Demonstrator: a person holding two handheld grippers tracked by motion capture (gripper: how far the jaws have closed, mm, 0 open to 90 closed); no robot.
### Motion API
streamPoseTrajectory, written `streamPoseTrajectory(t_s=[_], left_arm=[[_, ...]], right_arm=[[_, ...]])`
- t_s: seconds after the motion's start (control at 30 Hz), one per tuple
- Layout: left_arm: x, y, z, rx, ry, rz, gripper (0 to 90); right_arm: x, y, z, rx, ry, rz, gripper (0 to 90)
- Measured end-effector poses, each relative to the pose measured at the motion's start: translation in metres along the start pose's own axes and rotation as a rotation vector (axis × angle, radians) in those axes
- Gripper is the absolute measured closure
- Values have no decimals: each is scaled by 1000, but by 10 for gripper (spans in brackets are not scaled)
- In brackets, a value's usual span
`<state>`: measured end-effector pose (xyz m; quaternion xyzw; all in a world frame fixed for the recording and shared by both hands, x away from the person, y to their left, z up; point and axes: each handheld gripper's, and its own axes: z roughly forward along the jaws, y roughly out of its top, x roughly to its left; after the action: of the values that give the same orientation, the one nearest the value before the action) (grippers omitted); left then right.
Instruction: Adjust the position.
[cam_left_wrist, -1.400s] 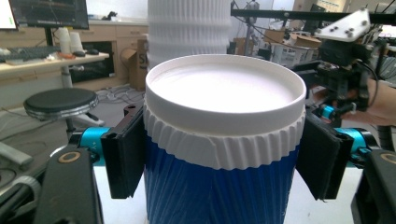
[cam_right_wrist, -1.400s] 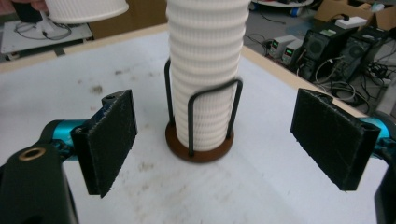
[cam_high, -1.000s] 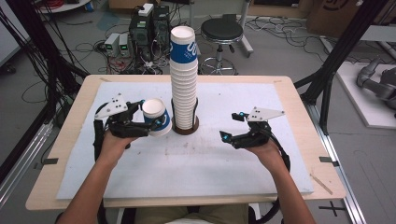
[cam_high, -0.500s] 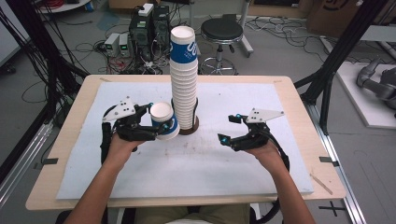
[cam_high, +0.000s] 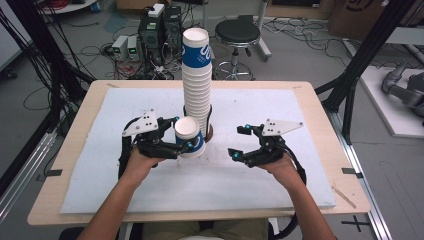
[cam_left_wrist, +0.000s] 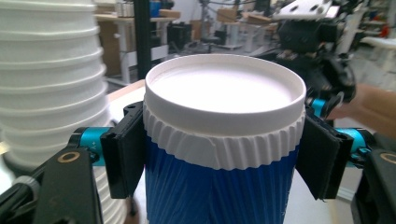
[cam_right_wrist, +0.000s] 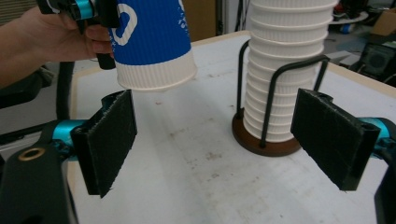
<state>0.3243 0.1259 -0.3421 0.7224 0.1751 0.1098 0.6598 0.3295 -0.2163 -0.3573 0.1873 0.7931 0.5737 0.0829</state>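
While left tool (cam_high: 183, 145) clamps cup (cam_left_wrist: 219, 154) (upside down) | right tool (cam_right_wrist: 224, 144) wide open, empty

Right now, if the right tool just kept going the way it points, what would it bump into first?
Probably the cup stack in its wire holder, which sits just ahead between the open right tool's pads. The held blue cup hangs off to one side and higher. Depth is hard to judge.

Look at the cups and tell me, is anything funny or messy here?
Nothing is spilled or broken. The odd one out is the blue cup: the left gripper holds it upside down above the table, beside the tall cup stack standing straight in its wire holder. The white mat has small brownish stains.
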Motion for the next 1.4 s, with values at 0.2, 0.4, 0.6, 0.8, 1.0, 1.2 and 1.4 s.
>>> streamPoseTrajectory(t_s=[0.2, 0.4, 0.6, 0.8, 1.0, 1.2, 1.4], left_arm=[[-8, -2, 17, 23, -76, 7, 268], [-13, -3, 27, 36, -110, 11, 268], [-18, -3, 36, 35, -134, 6, 269], [-23, 0, 41, 35, -163, 7, 269], [-24, 1, 44, 40, -187, -6, 271], [-23, 1, 44, 51, -196, -11, 278], [-22, 1, 45, 105, -177, -34, 130]], right_arm=[[8, 0, 12, -14, 72, -14, 148], [15, -3, 22, -17, 133, -14, 148], [21, -4, 31, 5, 163, -26, 148], [26, -6, 41, 17, 177, -33, 147], [25, -7, 45, 14, 201, -13, 161], [22, -6, 41, 18, 203, -24, 231], [21, -4, 39, 87, 191, -55, 246]])
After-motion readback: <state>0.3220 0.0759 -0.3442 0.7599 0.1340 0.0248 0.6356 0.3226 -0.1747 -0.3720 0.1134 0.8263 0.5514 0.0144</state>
